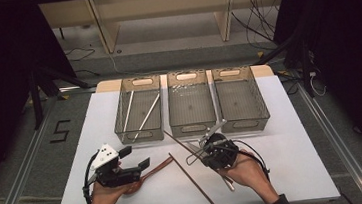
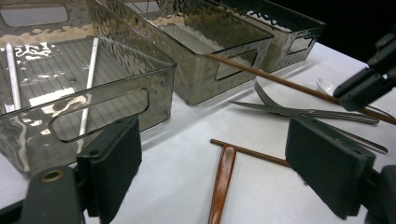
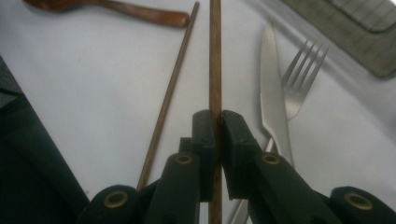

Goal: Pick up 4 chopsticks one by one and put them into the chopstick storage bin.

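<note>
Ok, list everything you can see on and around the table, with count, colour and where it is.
Bins: three, smoky clear, side by side at the table's far edge.
White sticks: two, in the left bin.
Wooden chopsticks: two, brown; one clamped in the right tongs, one lying on the table in front.
Wooden spoon: one, reddish brown, by the left tongs.
Fork: one, silver, before the middle bin.
Knife: one, silver, beside the fork.
Table: one, white top.
Left tongs: black, open, held over the spoon.
Right tongs: black, shut on a chopstick.
Hands: two, at the near edge.
</note>
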`<action>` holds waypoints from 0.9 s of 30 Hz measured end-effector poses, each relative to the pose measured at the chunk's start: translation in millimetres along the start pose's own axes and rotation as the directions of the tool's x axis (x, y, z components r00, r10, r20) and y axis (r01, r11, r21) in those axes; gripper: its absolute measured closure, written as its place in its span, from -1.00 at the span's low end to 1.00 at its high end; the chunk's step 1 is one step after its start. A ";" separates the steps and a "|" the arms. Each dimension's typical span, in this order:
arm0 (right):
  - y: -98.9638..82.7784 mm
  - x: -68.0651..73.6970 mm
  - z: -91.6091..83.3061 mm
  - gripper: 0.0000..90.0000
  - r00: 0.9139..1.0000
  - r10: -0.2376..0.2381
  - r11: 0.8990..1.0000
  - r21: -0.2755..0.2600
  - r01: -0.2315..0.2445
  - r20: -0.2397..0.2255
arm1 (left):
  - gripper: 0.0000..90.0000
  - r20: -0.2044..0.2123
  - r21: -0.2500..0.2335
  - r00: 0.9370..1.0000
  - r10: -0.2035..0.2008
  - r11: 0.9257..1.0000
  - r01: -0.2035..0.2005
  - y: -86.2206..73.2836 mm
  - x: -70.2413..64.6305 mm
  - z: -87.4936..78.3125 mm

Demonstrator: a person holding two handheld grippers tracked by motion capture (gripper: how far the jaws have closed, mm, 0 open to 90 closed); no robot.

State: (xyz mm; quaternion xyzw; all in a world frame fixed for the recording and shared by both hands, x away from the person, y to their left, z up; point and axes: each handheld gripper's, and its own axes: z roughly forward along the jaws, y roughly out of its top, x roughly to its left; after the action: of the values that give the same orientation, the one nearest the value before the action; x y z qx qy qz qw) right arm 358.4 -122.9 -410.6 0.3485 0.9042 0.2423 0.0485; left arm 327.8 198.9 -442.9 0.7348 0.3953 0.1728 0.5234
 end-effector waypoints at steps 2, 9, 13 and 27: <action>5.1 -1.7 -1.1 0.89 1.000 0.009 1.000 -0.015 -0.010 -0.007 | -0.60 -0.003 -0.004 1.000 0.001 1.000 -0.001 -0.1 0.3 -0.4; 24.9 -5.9 -1.0 0.89 1.000 0.013 0.998 -0.067 -0.014 -0.015 | -0.60 -0.004 -0.011 1.000 -0.005 1.000 0.005 -0.8 1.9 -2.3; 38.6 -7.5 -1.5 0.89 1.000 0.011 0.996 -0.089 -0.013 -0.019 | -0.60 -0.009 -0.014 1.000 -0.010 1.000 0.010 -1.3 2.8 -3.2; 91.5 -11.7 0.0 0.89 1.000 -0.008 0.990 -0.142 0.005 -0.018 | -0.60 -0.009 -0.024 1.000 -0.010 1.000 0.009 -1.8 2.4 -3.7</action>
State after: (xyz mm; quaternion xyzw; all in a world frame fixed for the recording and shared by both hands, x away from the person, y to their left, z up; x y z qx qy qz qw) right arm 422.7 -72.0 -368.4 0.3389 0.8862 0.3091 0.0654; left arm 326.2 203.3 -443.5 0.7257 0.3991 0.1785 0.5312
